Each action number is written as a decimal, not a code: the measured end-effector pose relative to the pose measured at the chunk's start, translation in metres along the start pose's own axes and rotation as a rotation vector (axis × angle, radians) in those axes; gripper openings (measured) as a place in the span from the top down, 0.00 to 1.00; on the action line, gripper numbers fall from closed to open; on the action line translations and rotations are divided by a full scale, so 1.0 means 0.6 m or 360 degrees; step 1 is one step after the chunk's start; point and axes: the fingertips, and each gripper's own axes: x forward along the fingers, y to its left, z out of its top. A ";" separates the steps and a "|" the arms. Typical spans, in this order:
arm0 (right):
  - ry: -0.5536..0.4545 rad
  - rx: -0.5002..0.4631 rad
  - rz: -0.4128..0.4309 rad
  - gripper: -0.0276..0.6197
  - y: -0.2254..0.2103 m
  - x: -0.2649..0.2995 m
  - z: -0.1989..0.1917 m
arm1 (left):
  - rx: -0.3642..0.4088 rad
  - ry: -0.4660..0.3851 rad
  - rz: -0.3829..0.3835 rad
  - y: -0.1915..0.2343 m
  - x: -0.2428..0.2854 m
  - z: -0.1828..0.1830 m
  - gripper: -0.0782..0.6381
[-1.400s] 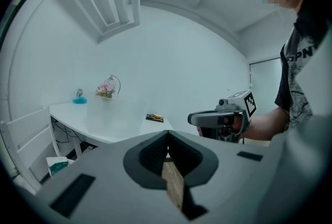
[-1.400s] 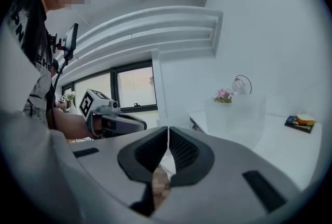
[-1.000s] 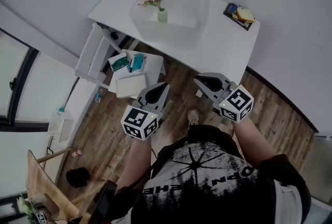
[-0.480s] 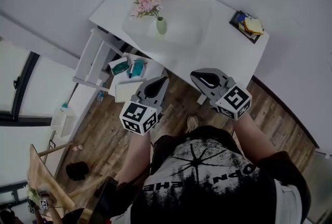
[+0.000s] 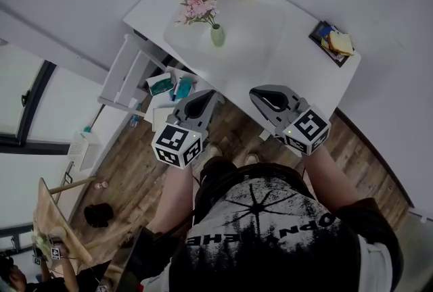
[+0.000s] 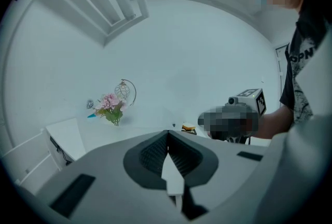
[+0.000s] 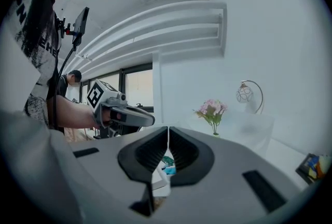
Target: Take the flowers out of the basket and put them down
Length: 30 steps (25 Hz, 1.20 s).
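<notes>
Since both grippers hang just short of the white table (image 5: 298, 47), we're on the approach. Left gripper (image 5: 203, 100) and right gripper (image 5: 265, 96) each have jaws pressed together on nothing. Pink flowers (image 5: 199, 4) stand in a small green vase (image 5: 217, 36) far left on it, well apart from us, maybe inside a see-through basket (image 5: 252, 40), hard to tell. We'd open one gripper early, come in low, and pinch the stems gently.
</notes>
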 end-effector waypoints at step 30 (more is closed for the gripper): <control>0.0038 -0.0186 -0.0441 0.93 -0.225 0.208 0.189 | -0.0026 0.0013 -0.0466 0.261 0.111 0.042 0.87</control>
